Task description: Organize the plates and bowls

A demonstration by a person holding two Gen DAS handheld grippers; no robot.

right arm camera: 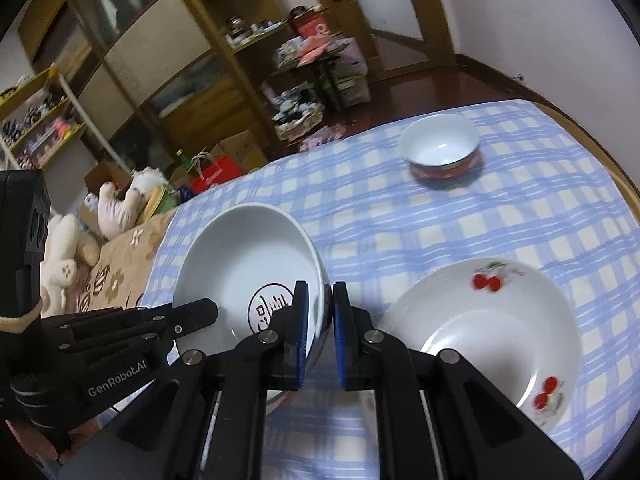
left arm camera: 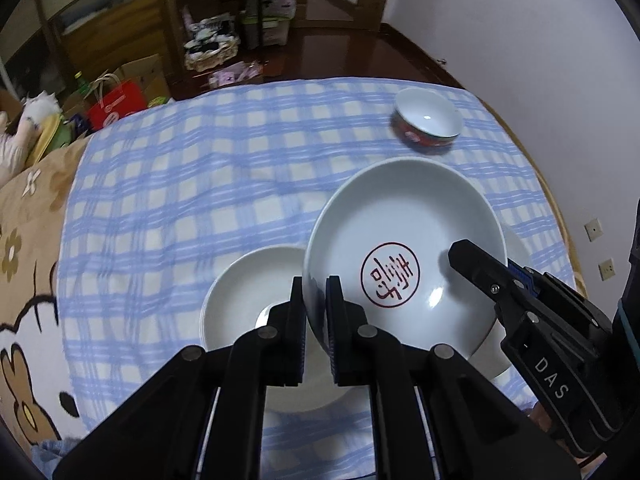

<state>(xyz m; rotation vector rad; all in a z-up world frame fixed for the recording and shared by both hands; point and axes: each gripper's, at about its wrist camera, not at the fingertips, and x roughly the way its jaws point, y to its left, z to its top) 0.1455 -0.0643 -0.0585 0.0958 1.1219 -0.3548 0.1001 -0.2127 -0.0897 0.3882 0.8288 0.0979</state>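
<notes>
A large white bowl (left arm camera: 400, 240) with a red round seal inside is held above the table by both grippers. My left gripper (left arm camera: 316, 300) is shut on its left rim. My right gripper (right arm camera: 320, 308) is shut on its right rim; the bowl also shows in the right wrist view (right arm camera: 240, 256). A plain white plate (left arm camera: 248, 292) lies below it on the left. A white plate with cherries (right arm camera: 488, 320) lies on the right. A small bowl with a red outside (left arm camera: 428, 120) stands at the far right of the table, also in the right wrist view (right arm camera: 440, 148).
The round table has a blue checked cloth (left arm camera: 200, 180). A cartoon-print blanket (left arm camera: 28, 260) lies at its left. Shelves, boxes, a red bag (left arm camera: 116, 102) and soft toys (right arm camera: 120, 200) stand on the floor beyond. A white wall (left arm camera: 560, 60) is on the right.
</notes>
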